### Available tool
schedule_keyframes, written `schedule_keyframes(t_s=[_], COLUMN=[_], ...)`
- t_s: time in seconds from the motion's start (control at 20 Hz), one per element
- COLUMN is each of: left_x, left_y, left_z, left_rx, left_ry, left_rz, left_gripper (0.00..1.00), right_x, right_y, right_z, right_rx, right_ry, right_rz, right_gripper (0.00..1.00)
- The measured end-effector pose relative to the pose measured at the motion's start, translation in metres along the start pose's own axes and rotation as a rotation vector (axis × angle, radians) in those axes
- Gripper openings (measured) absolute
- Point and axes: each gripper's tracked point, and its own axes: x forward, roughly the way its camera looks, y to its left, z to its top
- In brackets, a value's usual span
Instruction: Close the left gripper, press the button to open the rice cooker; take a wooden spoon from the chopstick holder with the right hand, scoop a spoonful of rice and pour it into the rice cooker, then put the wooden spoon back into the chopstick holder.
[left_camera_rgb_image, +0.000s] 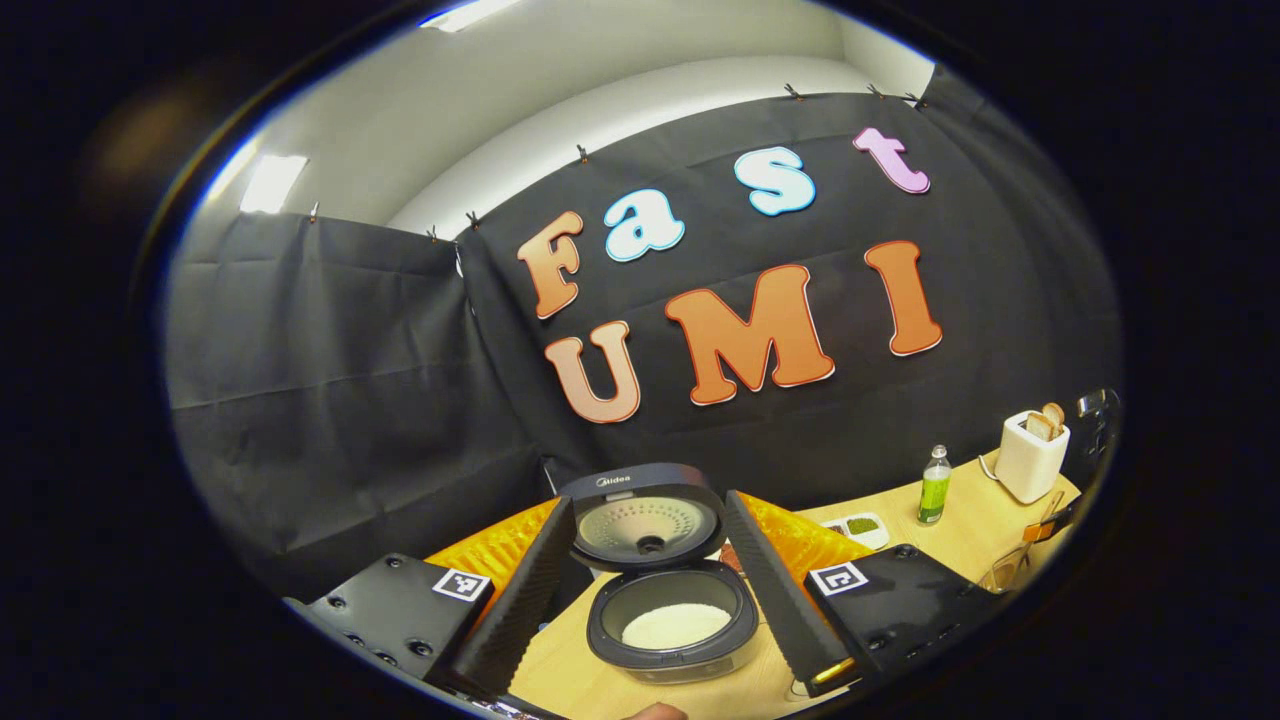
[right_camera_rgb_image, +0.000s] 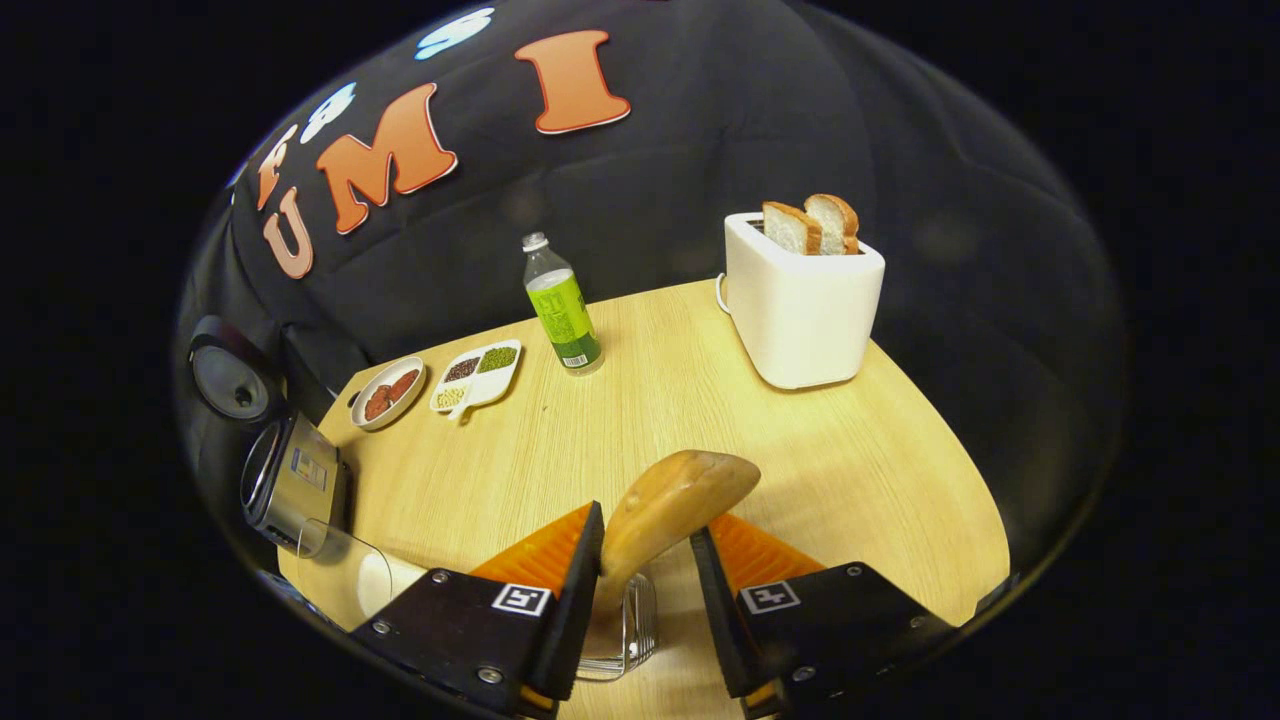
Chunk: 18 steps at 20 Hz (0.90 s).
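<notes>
The round table of light wood (right_camera_rgb_image: 850, 470) carries everything here. Straight ahead of the left gripper (left_camera_rgb_image: 650, 600), between its two fingers, stands the dark round rice cooker (left_camera_rgb_image: 672, 625) with its lid (left_camera_rgb_image: 645, 515) raised upright, and white rice lies at the bottom of its inner pot. The fingers of this gripper stand well apart, with nothing between them. In the right gripper view the same cooker shows far to the left, at the table's edge. Ahead of the right gripper (right_camera_rgb_image: 645, 560) and a little to its right stands a white box-shaped toaster (right_camera_rgb_image: 803, 305) with two slices of bread rising out of its top. Ahead and slightly to the left is a clear plastic bottle with a green label (right_camera_rgb_image: 560, 305), upright. Further left lie a white divided dish with small portions of grains (right_camera_rgb_image: 478, 375) and, just beside it, a small round white bowl with reddish pieces (right_camera_rgb_image: 388, 392). The bowl of the light brown wooden spoon (right_camera_rgb_image: 670, 505) rises between the right gripper's fingers, tilted to the right. The left finger seems to touch it, but I cannot tell whether the right finger presses on it. Just below the fingers the metal wire chopstick holder (right_camera_rgb_image: 625, 630) is partly visible, and the spoon's lower part goes down toward it.
</notes>
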Motion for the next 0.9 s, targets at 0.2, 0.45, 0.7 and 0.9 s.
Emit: schedule_keyframes(t_s=[0.2, 0.45, 0.7, 0.9], left_x=[-0.010, -0.008, 0.010, 0.027], left_y=[-0.012, -0.021, -0.023, -0.028], left_z=[-0.010, -0.016, -0.016, -0.018], left_rx=[0.014, 0.007, 0.013, 0.013], left_ry=[0.036, 0.052, 0.018, 0.005], left_rz=[-0.004, -0.031, -0.079, -0.132], left_gripper=[0.93, 1.00, 1.00, 0.99], right_x=[0.011, 0.003, -0.020, -0.033], right_y=[0.010, 0.016, 0.014, 0.013], right_z=[-0.008, -0.011, -0.020, -0.029], right_rx=[0.058, 0.093, 0.110, 0.127], right_ry=[0.047, 0.042, -0.010, -0.051], right_rz=[0.028, 0.038, 0.008, -0.043], right_gripper=[0.38, 0.20, 0.24, 0.20])
